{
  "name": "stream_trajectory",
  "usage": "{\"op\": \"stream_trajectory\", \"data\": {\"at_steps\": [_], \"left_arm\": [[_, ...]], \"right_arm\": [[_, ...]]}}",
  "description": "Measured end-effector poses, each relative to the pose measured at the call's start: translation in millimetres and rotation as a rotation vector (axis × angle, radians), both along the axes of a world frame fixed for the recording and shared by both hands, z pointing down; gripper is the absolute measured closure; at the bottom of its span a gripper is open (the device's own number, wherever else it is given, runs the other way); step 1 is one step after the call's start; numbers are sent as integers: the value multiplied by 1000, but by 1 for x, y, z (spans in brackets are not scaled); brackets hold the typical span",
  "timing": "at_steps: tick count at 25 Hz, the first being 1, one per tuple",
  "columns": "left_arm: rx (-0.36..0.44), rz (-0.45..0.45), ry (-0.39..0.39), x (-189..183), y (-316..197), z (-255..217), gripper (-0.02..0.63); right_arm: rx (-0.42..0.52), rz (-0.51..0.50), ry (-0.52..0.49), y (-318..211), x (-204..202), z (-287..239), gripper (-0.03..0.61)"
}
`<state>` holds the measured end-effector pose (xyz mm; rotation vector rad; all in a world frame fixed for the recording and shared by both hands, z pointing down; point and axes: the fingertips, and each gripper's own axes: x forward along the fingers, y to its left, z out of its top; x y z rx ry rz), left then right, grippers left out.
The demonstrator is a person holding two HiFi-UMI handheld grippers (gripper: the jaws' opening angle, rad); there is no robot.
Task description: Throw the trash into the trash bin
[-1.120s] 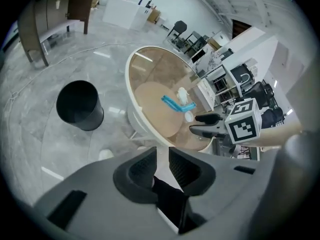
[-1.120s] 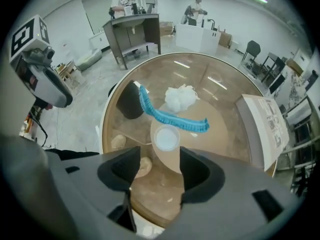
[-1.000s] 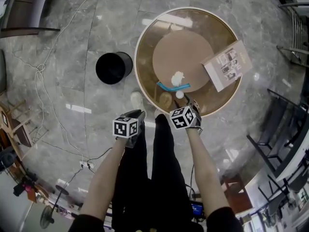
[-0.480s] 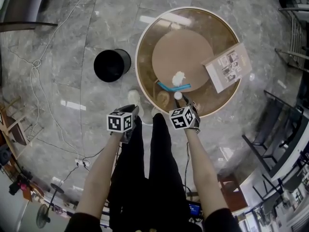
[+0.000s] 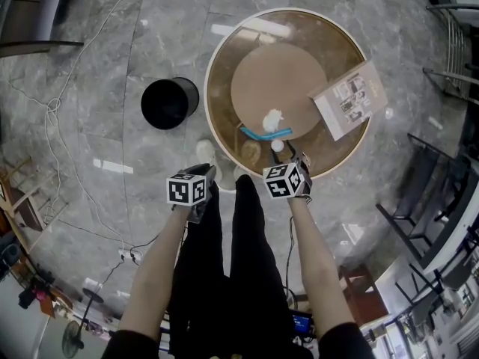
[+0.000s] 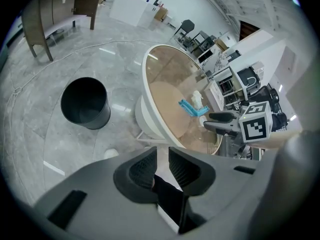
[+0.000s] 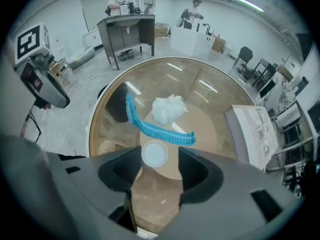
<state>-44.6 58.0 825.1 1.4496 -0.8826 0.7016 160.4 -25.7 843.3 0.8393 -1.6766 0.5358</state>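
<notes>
On the round glass-topped table lie a crumpled white tissue, a blue ruffled strip and a small white round cap. My right gripper points steeply down over the table's near edge. Its jaws are opening, with the cap between them and no pad pressing on it. The black trash bin stands on the floor left of the table. My left gripper hangs beside the table over the person's legs, its jaws a narrow gap apart with nothing in them.
A printed booklet lies on the table's right side. White cables trail over the marble floor at the left. Chairs and desks stand to the right. People stand at a far desk.
The head view has drifted slightly. Both grippers keep their places relative to the table and the bin.
</notes>
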Motion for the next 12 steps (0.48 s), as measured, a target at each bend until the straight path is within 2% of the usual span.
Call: {"op": "stream_trajectory", "data": {"at_steps": [5,9,12], "left_arm": [[-4,1,-2,2,-1,0,538],[-6,-4,-10,0,-3,1,538],[-10,-10,-18,-3,-4,2,538]], "right_arm": [[27,-120,9,-6,-19,-4,336],[55,-252,24,-9,-41,-3,370],[28,-323,29,-10,-53,2,407]]}}
